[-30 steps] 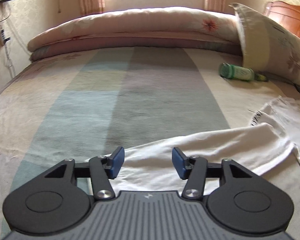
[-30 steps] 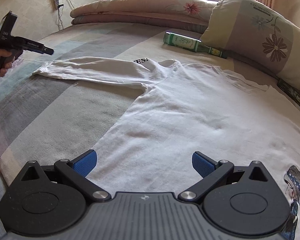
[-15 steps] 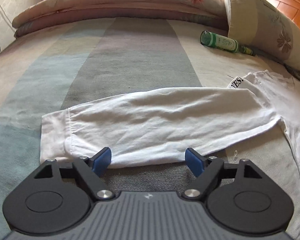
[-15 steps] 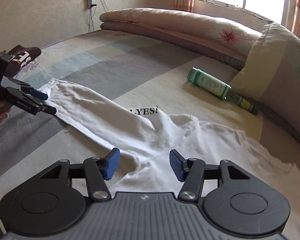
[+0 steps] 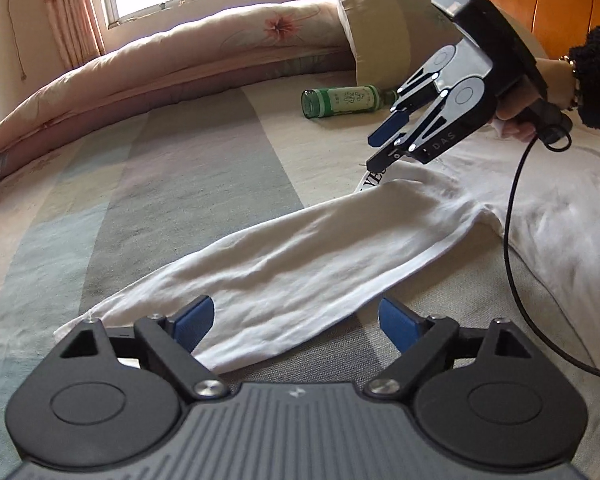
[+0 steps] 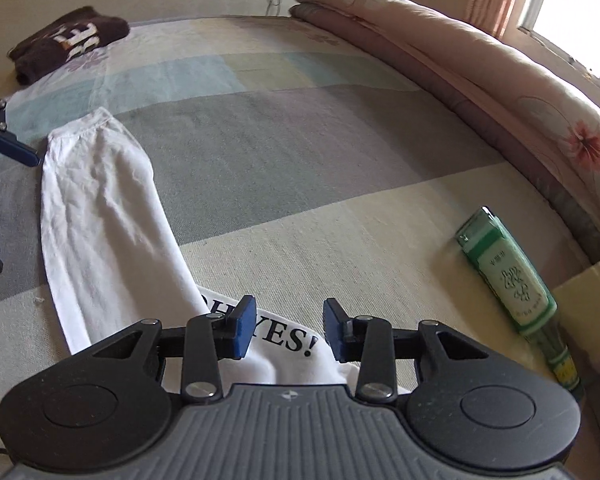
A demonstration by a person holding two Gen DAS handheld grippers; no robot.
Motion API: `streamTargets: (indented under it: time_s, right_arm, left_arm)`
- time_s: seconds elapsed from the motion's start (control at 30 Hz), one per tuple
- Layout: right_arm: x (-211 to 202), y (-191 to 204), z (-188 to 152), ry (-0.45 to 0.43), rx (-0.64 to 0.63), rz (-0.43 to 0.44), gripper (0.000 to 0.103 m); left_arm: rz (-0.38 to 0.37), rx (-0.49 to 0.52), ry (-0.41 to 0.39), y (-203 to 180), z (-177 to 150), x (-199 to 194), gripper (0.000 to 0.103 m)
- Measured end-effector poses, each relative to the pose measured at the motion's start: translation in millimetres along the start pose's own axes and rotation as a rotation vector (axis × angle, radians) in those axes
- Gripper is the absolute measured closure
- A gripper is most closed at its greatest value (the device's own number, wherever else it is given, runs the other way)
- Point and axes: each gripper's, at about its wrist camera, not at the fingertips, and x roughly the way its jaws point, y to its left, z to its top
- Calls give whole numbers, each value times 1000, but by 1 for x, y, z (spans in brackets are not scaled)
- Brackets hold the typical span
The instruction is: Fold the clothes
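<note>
A white long-sleeved shirt lies flat on the striped bed. Its sleeve stretches out to the left, also seen in the right wrist view. My left gripper is open, low over the sleeve near its cuff end. My right gripper is open over the black "YES!" print at the shirt's shoulder; it also shows in the left wrist view, held by a hand above the shirt. Neither gripper holds cloth.
A green bottle lies near a large pillow at the headboard. A rolled quilt runs along the bed's far side. A folded brown garment sits at a bed corner. A black cable trails over the shirt.
The right gripper moved from the shirt's body up to the shoulder print. The left gripper swung to look along the sleeve and opened a little wider.
</note>
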Motion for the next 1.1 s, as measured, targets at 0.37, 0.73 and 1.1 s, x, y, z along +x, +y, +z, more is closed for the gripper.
streamTargets:
  time_s: [0.37, 0.73, 1.1]
  right_arm:
    - [25, -11, -3, 87, -108, 159, 92]
    - [26, -43, -2, -21, 126, -90, 100]
    - [30, 27, 37, -93, 11, 125, 97]
  left_arm:
    - [-31, -56, 52, 3, -20, 8, 12]
    - [-47, -10, 38, -3, -19, 6, 12]
    - [33, -105, 20, 31, -11, 20, 12]
